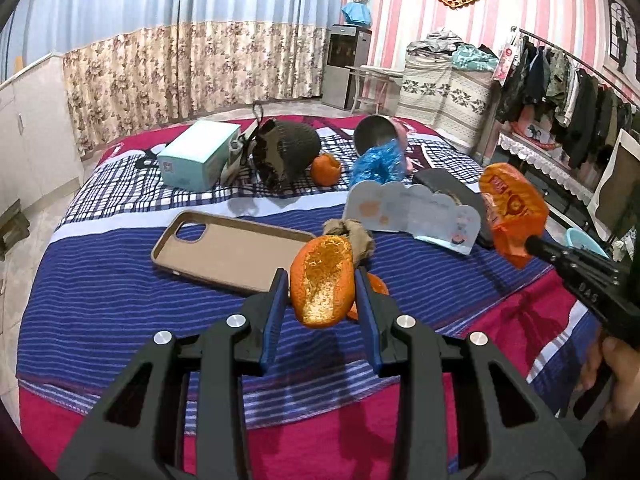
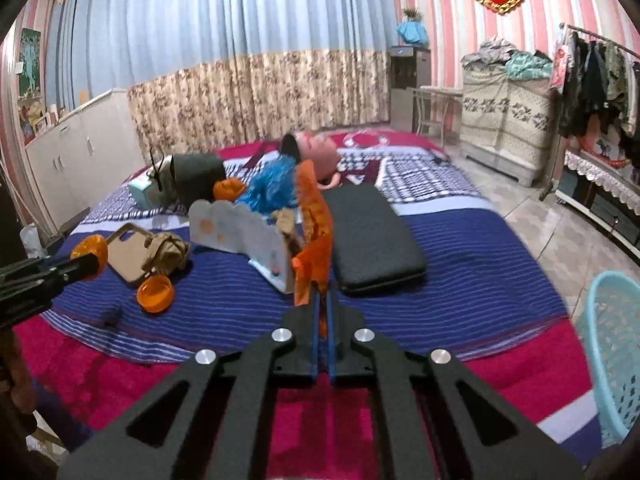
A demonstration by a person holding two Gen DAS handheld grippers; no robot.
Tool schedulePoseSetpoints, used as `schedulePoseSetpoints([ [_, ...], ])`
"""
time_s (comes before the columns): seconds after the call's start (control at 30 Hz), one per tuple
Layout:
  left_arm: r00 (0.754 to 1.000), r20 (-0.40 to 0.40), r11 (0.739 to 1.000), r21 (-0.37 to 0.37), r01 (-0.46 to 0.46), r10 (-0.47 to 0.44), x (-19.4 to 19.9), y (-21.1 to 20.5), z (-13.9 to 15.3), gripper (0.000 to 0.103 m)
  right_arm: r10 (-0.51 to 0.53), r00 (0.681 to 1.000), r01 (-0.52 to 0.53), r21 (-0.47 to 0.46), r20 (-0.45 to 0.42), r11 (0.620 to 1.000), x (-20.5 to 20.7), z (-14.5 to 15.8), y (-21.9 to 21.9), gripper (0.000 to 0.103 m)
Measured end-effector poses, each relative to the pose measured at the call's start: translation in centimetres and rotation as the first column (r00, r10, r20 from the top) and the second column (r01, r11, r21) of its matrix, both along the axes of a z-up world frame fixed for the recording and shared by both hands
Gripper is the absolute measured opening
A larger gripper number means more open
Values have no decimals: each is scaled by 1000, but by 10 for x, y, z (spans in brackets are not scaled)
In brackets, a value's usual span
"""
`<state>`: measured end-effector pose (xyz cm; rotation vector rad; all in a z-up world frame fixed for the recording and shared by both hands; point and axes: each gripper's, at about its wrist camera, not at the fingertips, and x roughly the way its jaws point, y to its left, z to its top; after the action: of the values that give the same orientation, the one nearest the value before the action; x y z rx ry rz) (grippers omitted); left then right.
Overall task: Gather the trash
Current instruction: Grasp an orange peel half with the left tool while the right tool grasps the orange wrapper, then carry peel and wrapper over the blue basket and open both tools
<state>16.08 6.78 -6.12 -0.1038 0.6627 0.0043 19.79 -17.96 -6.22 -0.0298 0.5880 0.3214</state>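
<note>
My left gripper [image 1: 321, 280] is shut on a piece of orange peel [image 1: 322, 280] and holds it above the striped bedspread [image 1: 120, 300]. It also shows in the right wrist view [image 2: 90, 254]. My right gripper [image 2: 323, 300] is shut on an orange plastic wrapper [image 2: 314, 224], seen in the left wrist view [image 1: 512, 212] at the right. Another orange peel [image 2: 155, 288] lies on the bed; in the left wrist view [image 1: 378, 284] it is mostly hidden behind my right finger. A crumpled blue wrapper [image 1: 378, 162] lies by a tipped pink cup [image 1: 384, 130]. A brown crumpled rag [image 2: 166, 250] lies near the peel.
On the bed lie a phone case [image 1: 228, 254], a teal box [image 1: 198, 154], a dark woven bag [image 1: 286, 150], a whole orange [image 1: 326, 168], a scalloped card [image 1: 412, 210] and a black pad [image 2: 370, 236]. A light blue basket [image 2: 612, 352] stands on the floor at right.
</note>
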Motion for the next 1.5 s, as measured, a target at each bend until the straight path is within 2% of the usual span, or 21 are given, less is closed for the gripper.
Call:
schedulePoseSetpoints([
  [0.17,999,28,999,5,38,-38,2,-19,11,33,-59,998,59,17,20,998,-17,8,-36,3],
  [0.37,989,77,992,47,120,-123,13,-68,23,33,-166,985,165,11,55,986,-41,19,-91,3],
  [0.57,963,121,971,41,236,-239,37,-143,35,33,-302,948,303,6,98,953,-64,35,-160,3],
  [0.7,941,128,949,29,313,-314,50,-194,36,33,-405,908,408,-4,104,913,-77,36,-210,3],
  [0.77,924,128,933,32,360,-361,56,-222,35,33,-450,887,453,-10,104,891,-80,36,-231,3],
  [0.87,885,123,893,49,447,-449,60,-272,31,33,-516,851,519,-6,98,855,-87,31,-263,3],
  [0.97,844,116,852,31,523,-523,64,-312,23,33,-565,820,567,3,90,824,-92,24,-288,3],
  [1.0,824,111,831,27,556,-555,66,-331,19,33,-575,814,576,3,87,817,-92,22,-293,3],
  [1.1,791,108,797,44,602,-603,74,-366,9,33,-603,794,605,0,76,796,-94,14,-311,3],
  [1.23,761,80,765,38,643,-644,91,-404,-4,34,-634,771,634,26,53,773,-92,4,-331,3],
  [1.3,749,78,753,53,656,-658,97,-421,-10,37,-644,764,643,34,41,765,-90,-2,-339,3],
  [1.37,743,81,747,60,662,-665,100,-431,-12,54,-648,761,647,39,34,762,-86,-7,-344,3],
  [1.4,744,88,749,59,660,-663,102,-434,-12,68,-648,761,647,40,33,761,-85,-9,-343,3],
  [1.43,748,96,754,56,654,-656,104,-435,-11,74,-648,761,646,41,31,762,-84,-11,-343,3],
  [1.5,756,103,763,53,645,-646,106,-433,-9,78,-647,762,646,44,28,762,-82,-14,-339,3],
])
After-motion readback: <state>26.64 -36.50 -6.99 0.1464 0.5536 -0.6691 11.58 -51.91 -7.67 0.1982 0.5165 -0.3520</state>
